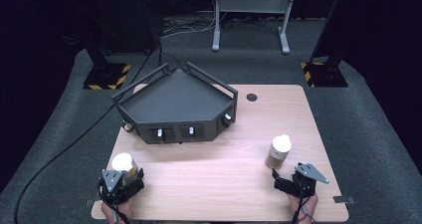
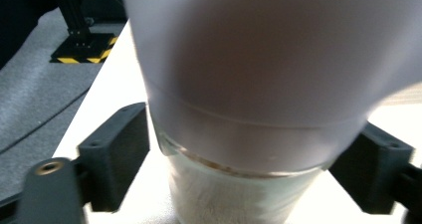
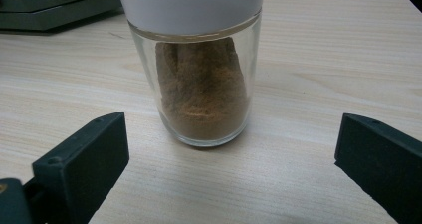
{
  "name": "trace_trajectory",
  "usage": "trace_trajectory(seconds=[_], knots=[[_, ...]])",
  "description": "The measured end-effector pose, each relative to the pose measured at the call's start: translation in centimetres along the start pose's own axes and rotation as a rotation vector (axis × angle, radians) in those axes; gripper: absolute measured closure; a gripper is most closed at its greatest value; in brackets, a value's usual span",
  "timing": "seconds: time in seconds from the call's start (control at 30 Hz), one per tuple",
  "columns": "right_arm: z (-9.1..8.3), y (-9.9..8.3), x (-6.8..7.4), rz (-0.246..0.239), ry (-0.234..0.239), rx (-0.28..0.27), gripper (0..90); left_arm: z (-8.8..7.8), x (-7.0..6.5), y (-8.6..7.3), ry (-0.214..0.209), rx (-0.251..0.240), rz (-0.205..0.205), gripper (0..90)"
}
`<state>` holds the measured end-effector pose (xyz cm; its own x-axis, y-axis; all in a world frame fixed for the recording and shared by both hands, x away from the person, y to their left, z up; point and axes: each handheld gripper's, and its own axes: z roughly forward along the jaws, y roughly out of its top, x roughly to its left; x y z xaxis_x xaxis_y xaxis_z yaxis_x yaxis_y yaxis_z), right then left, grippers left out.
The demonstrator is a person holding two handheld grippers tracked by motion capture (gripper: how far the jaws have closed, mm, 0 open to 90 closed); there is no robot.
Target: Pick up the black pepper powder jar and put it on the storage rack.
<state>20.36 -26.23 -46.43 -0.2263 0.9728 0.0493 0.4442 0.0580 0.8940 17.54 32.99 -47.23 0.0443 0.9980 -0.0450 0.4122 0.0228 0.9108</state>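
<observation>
Between pinching left gripper (image 1: 122, 180) fingers, a white-capped glass jar (image 1: 124, 165) of pale powder; right gripper (image 1: 284, 179) fingers spread.

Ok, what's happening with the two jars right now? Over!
Left gripper clamped around the pale-powder jar. Right gripper open, just short of the brown-powder jar. Nothing in between. Over.

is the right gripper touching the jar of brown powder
Apart. The right gripper view shows the right gripper open, bare table between each jaw and the brown powder jar.
</observation>
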Motion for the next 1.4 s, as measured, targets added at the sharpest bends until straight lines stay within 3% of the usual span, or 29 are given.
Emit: trace_trajectory(seconds=[0.23,1.0,1.4], knots=[[0.0,0.1,-0.1,0.000,0.006,0.004,0.0,0.1,0.2,0.0,-0.020,0.003,-0.004,29.5],[0.1,0.1,-0.3,0.003,0.014,0.006,0.0,-0.1,0.1,0.6,-0.026,0.015,0.000,30.9],[0.1,0.2,-0.3,0.000,0.015,0.012,0.0,-0.2,-0.2,2.4,-0.053,0.005,0.018,30.9]])
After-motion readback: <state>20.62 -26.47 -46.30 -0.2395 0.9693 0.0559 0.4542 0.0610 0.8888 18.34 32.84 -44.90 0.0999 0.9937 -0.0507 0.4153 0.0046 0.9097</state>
